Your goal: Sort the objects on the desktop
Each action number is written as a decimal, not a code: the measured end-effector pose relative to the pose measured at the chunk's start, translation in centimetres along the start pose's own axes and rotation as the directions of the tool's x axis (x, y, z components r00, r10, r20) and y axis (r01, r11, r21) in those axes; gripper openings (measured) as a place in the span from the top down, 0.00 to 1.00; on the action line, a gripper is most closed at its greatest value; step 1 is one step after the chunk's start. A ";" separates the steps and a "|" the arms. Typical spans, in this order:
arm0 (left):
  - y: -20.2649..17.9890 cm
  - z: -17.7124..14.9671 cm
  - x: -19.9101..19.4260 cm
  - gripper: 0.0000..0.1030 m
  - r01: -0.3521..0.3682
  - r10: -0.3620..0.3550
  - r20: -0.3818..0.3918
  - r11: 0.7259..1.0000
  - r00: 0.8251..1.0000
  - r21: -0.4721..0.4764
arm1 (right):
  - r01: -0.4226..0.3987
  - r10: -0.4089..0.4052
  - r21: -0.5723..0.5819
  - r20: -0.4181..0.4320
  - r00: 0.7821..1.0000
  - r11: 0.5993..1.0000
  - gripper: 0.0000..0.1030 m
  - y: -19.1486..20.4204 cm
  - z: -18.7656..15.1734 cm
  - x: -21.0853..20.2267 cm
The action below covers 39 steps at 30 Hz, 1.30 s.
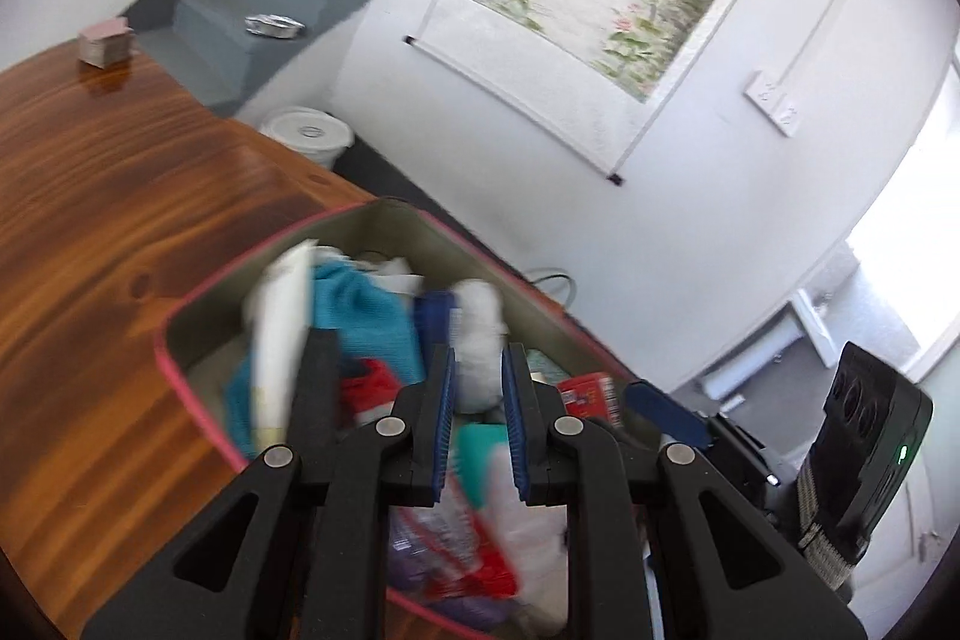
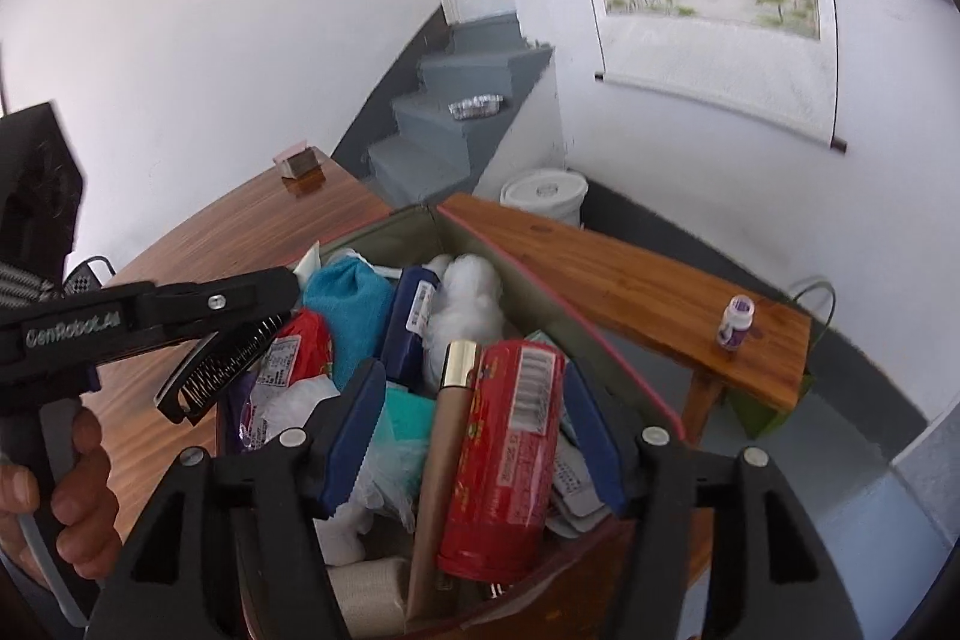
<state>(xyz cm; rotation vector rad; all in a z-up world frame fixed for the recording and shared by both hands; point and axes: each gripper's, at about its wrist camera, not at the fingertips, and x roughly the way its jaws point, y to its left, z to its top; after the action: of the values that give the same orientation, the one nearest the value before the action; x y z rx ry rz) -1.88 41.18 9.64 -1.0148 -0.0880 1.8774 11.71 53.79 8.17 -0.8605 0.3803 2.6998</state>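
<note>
1. I am watching the left gripper (image 1: 477, 358) hovering over the pink-rimmed box (image 1: 180, 316), which is sitting on the wooden worktop (image 1: 90, 196).
2. Its fingers (image 1: 441, 388) are sitting closed down to a narrow slit, and they are gripping nothing.
3. A white fluffy bundle (image 1: 477, 322) is lying in the box just beyond those fingertips, apart from them.
4. From the right wrist view I am seeing a hand (image 2: 72, 490) holding that gripper's handle at the left edge.
5. The right gripper (image 2: 471, 370) is pointing down into the same box with its fingers spread wide.
6. A red packet (image 2: 510, 448) with a barcode is lying lengthwise between those fingers, on top of the pile; the blue pads are not pressing on it.
7. A gold-capped tube (image 2: 447, 436) is lying alongside the red packet on its left, also inside the gap and clear of the left pad.
8. Farther in, a blue cloth (image 2: 348, 292) and a navy pack (image 2: 408, 322) are resting against the far wall.
9. A small white bottle (image 2: 735, 319) with a purple label is standing upright on the worktop, well apart from the box, near the far right corner.
</note>
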 end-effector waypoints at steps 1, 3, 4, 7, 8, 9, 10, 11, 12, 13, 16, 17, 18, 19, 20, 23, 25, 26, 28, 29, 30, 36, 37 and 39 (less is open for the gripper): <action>-0.5 0.0 0.4 0.83 0.012 -0.012 -0.007 1.000 1.000 0.005 | 0.012 -0.012 -0.018 0.008 1.000 1.000 0.36 0.2 -0.1 -0.2; -1.4 0.1 1.2 0.83 0.035 -0.034 -0.026 0.999 0.999 0.016 | 0.016 -0.016 -0.035 0.019 1.000 0.999 0.36 0.4 -0.3 -0.6; -1.8 0.1 1.5 0.83 0.047 -0.047 -0.034 0.999 0.998 0.021 | 0.015 -0.014 -0.036 0.023 1.000 0.999 0.36 0.4 -0.3 -0.7; -2.7 0.5 1.9 0.83 0.062 -0.060 -0.044 0.997 0.997 0.043 | 0.002 -0.001 -0.019 0.031 1.000 1.000 0.36 -0.1 -0.5 -1.2; -2.8 0.7 1.2 0.83 0.050 -0.049 -0.028 0.997 0.998 0.057 | -0.006 0.006 -0.015 0.031 1.000 1.000 0.36 -0.1 -0.5 -1.3; -2.9 0.9 0.5 0.83 0.039 -0.038 -0.010 0.997 0.999 0.070 | -0.015 0.016 -0.011 0.030 0.999 1.000 0.36 -0.2 -0.7 -1.3; -3.0 1.2 -0.6 0.83 0.016 -0.018 0.015 0.996 1.000 0.089 | -0.025 0.025 -0.009 0.030 0.999 1.000 0.35 -0.2 -0.8 -1.4; -2.9 1.5 -2.0 0.83 -0.017 0.013 0.042 0.994 0.999 0.105 | -0.029 0.030 -0.011 0.031 0.999 1.000 0.35 -0.1 -0.9 -1.5; -2.8 1.7 -2.9 0.82 -0.043 0.036 0.064 0.993 0.997 0.113 | -0.036 0.037 -0.016 0.033 0.999 0.999 0.35 0.1 -0.9 -1.6; -2.5 1.8 -4.2 0.80 -0.072 0.061 0.088 0.990 0.994 0.118 | -0.044 0.045 -0.021 0.038 0.998 0.999 0.35 0.4 -1.0 -1.7; -0.7 1.1 -7.1 0.70 -0.173 0.158 0.138 0.979 0.978 0.111 | -0.071 0.072 -0.017 0.057 0.996 0.997 0.32 0.7 -0.8 -2.0; 0.0 0.6 -7.7 0.69 -0.204 0.188 0.145 0.974 0.971 0.100 | -0.075 0.075 -0.014 0.061 0.995 0.997 0.32 0.7 -0.8 -2.0; 1.0 0.0 -8.3 0.69 -0.249 0.235 0.146 0.965 0.961 0.084 | -0.080 0.081 -0.008 0.065 0.995 0.997 0.31 0.7 -0.7 -2.0; 1.5 -0.5 -8.4 0.69 -0.287 0.274 0.142 0.955 0.951 0.074 | -0.086 0.086 -0.003 0.068 0.994 0.996 0.30 0.7 -0.6 -2.0; 2.2 -1.0 -8.4 0.69 -0.326 0.315 0.134 0.943 0.939 0.063 | -0.088 0.088 -0.001 0.068 0.994 0.996 0.29 0.7 -0.6 -2.0; 3.5 -2.6 -6.9 0.69 -0.411 0.406 0.079 0.908 0.910 0.074 | -0.094 0.094 0.006 0.073 0.993 0.996 0.27 0.9 -0.7 -2.0; 3.6 -3.4 -6.0 0.69 -0.428 0.424 0.065 0.899 0.904 0.094 | -0.095 0.094 0.006 0.075 0.993 0.995 0.26 1.0 -0.7 -2.2; 3.3 -3.8 -5.3 0.69 -0.430 0.426 0.056 0.897 0.903 0.105 | -0.091 0.091 0.007 0.076 0.993 0.996 0.26 1.0 -0.8 -2.3; 2.6 -4.0 -4.1 0.69 -0.417 0.415 0.042 0.901 0.909 0.117 | -0.084 0.082 0.014 0.075 0.994 0.996 0.25 0.7 -0.9 -2.4; 2.4 -4.2 -4.0 0.69 -0.408 0.406 0.040 0.905 0.913 0.121 | -0.080 0.079 0.017 0.075 0.994 0.997 0.25 0.5 -0.9 -2.5; 2.0 -4.2 -3.5 0.69 -0.396 0.395 0.039 0.909 0.918 0.126 | -0.072 0.070 0.022 0.078 0.994 0.997 0.25 0.3 -0.9 -2.8; -1.3 -3.7 -1.0 0.69 -0.359 0.357 0.042 0.914 0.933 0.192 | -0.037 0.033 0.049 0.089 0.995 0.998 0.24 -1.3 -0.9 -3.7; -1.7 -3.7 -0.7 0.69 -0.353 0.353 0.039 0.914 0.935 0.200 | -0.037 0.033 0.052 0.085 0.996 0.998 0.24 -1.5 -1.0 -3.9; -2.0 -3.6 -0.7 0.69 -0.343 0.342 0.041 0.918 0.939 0.200 | -0.035 0.031 0.047 0.080 0.996 0.998 0.23 -1.5 -1.2 -4.2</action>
<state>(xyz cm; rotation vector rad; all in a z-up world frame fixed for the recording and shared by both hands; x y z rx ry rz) 2.13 40.48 8.61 -0.9255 0.2942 2.1533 16.12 54.04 9.49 -0.7374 0.4439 2.7331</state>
